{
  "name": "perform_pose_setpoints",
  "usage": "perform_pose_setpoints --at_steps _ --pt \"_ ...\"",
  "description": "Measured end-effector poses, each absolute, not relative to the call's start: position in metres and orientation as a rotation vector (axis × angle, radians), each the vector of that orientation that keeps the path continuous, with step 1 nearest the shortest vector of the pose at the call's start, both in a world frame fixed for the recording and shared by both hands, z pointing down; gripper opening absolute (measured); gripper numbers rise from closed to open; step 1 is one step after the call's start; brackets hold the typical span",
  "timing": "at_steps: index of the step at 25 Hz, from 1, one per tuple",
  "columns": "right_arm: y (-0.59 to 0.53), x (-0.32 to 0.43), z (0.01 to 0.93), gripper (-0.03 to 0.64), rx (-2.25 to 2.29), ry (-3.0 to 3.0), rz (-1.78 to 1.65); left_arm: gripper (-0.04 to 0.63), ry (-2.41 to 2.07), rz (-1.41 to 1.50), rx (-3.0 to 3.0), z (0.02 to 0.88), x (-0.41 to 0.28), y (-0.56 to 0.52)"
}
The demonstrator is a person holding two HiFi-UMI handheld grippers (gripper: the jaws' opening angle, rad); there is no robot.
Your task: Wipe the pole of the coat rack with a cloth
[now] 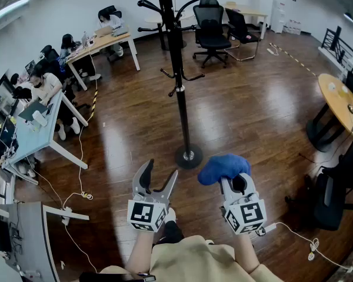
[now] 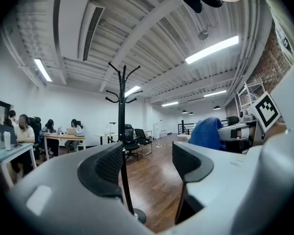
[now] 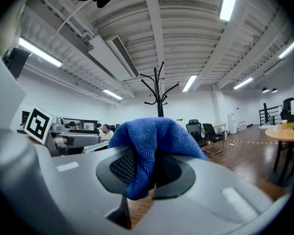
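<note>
A black coat rack stands on the wood floor; its pole [image 1: 179, 87] rises from a round base [image 1: 189, 157] just beyond both grippers. My right gripper [image 1: 226, 177] is shut on a blue cloth [image 1: 222, 167], which bulges over its jaws and sits right of the base. In the right gripper view the cloth [image 3: 154, 142] hides most of the pole, with the hooks [image 3: 159, 88] showing above. My left gripper [image 1: 160, 180] is open and empty, left of the base. The pole [image 2: 122, 146] shows between its jaws in the left gripper view, with the cloth [image 2: 207, 133] at the right.
Desks with seated people [image 1: 44, 87] line the left side. Black office chairs [image 1: 212, 33] stand behind the rack. A round wooden table [image 1: 341, 101] is at the right, a dark chair [image 1: 335, 192] nearer. Cables [image 1: 76, 195] trail on the floor at left and right.
</note>
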State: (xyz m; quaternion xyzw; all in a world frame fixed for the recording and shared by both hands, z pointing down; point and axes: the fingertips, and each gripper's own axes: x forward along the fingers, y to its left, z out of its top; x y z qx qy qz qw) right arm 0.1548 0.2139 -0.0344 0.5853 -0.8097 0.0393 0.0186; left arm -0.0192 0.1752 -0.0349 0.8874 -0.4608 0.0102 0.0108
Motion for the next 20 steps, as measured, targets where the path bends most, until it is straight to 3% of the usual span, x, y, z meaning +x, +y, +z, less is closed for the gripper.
perform_pose_setpoints --at_steps 10,20 --pt "0.067 0.056 -0.014 0.069 1.754 -2.46 0.149 0.293 -1.31 -0.082 2.699 -0.031 -0.107 0.022" --pt "-0.091 0.09 0.078 0.069 1.591 -2.397 0.253 0.295 -1.287 -0.035 2.788 -0.029 -0.076 -0.044"
